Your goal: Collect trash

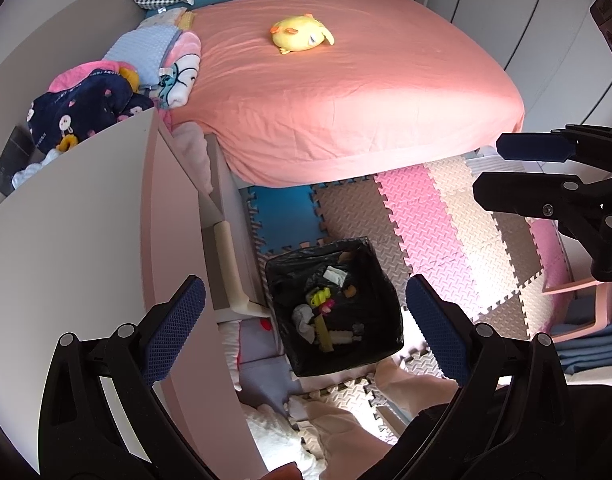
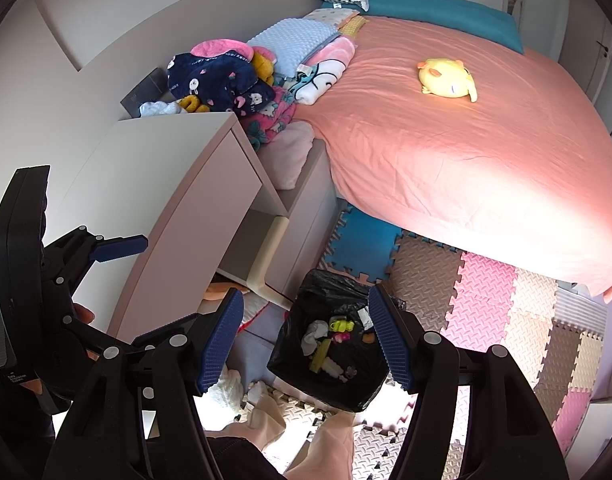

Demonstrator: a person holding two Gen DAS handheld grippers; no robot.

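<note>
below, at about six o'clock in both wrist views, a trash bin (image 1: 334, 304) lined with a black bag (image 2: 301, 308) stands on the puzzle-piece foam floor mat (image 1: 426, 216), just beside the foot of a pale bedside cabinet (image 2: 177, 184). inside the bin lie crumpled white tissue (image 1: 303, 318), a yellow-green plastic piece (image 2: 341, 325), a small orange scrap (image 1: 350, 291) and other bits too small to tell apart.

the left tool (image 1: 306, 308) hangs over the bin with its blue-padded jaws spread wide and nothing between them. the right tool (image 2: 306, 340) hovers above the same bin, jaws likewise apart and empty; in the left wrist view it shows at three o'clock, side-on. in the right wrist view the left tool appears at nine o'clock, held by a hand (image 2: 83, 314).

at twelve o'clock a bed (image 1: 366, 80) with a salmon-pink sheet carries a yellow plush toy (image 1: 301, 34), a teal pillow (image 2: 442, 14) at its head, and folded blankets (image 2: 301, 52) along the ten o'clock edge. the person's legs (image 1: 410, 396) in pale trousers show at six o'clock.
</note>
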